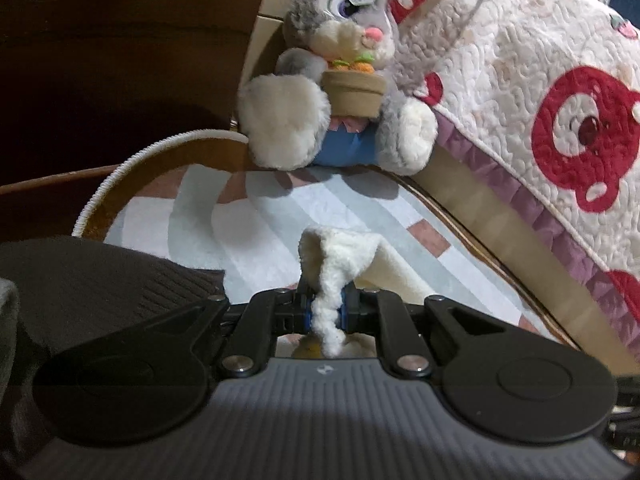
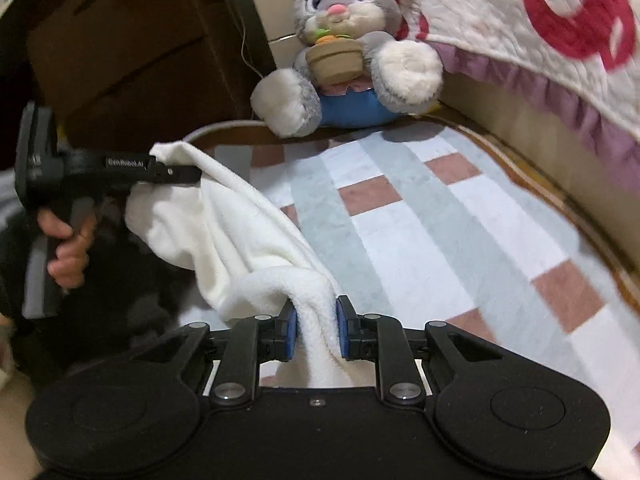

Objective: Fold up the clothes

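Quilted bedspread (image 1: 520, 92), white with red bear motifs and a purple frill, hangs over the bed edge on the right of both views; below it a checked rug (image 2: 400, 240) in pale blue, white and dusty pink covers the floor, with a white ribbed border curving along its far left edge; dark wooden furniture (image 2: 132, 48) stands behind on the left.

White fleece garment (image 2: 240, 232) hangs lifted above the rug, stretched between the two tools, sagging in the middle; plush grey rabbit (image 2: 344, 52) sits at the far edge of the rug against the bed, holding a small toy pot of carrots.

Left tongs (image 2: 188, 174) clamped together on one bunched corner of the garment; a hand (image 2: 70, 248) grips their handle; right tongs (image 2: 316, 330) clamped on another thick fold of the same garment, blue pads pressed against the fleece on both sides.
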{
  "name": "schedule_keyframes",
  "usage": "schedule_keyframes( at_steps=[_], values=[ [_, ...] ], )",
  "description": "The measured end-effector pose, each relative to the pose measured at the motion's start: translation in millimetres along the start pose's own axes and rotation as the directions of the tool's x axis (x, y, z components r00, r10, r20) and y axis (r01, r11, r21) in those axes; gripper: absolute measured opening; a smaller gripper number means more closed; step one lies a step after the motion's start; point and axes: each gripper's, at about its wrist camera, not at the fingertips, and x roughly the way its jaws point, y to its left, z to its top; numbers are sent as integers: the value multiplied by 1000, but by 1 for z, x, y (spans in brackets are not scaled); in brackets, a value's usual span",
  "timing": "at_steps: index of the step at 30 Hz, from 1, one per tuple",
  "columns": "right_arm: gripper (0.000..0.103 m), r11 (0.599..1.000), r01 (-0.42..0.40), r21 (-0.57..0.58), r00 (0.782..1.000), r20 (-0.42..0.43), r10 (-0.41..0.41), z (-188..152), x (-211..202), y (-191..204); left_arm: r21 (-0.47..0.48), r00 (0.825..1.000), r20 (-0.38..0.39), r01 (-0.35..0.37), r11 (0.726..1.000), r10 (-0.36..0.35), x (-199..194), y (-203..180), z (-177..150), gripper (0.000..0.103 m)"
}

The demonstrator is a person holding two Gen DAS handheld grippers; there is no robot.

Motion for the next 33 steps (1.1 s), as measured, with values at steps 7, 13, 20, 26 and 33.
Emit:
schedule_keyframes(
  at_steps=[7, 13, 20, 26, 33],
  values=[
    [0, 998, 9, -54, 999, -41, -11, -12, 3, 4, -28, 999, 4, -51, 998, 51, -11, 5, 9, 11],
    [11, 940, 143, -310, 984, -61, -170, -12, 3, 24, -31, 1000, 19, -6, 999, 7, -23, -1, 15, 11],
    [67, 771, 122, -625, 945, -164, -283, -12, 32, 32, -21, 1000, 21, -16, 1000, 16, -21, -2, 15, 11],
    [66, 784, -35, -619, 905, -353, -238, 5, 73, 15, 1, 1000, 6, -26, 1000, 26, -15, -3, 12, 11],
    [4, 907, 17, -422, 972, -207, -114, -11, 39, 8, -24, 1000, -9, -21, 999, 21, -13, 3, 12, 11]
  ],
)
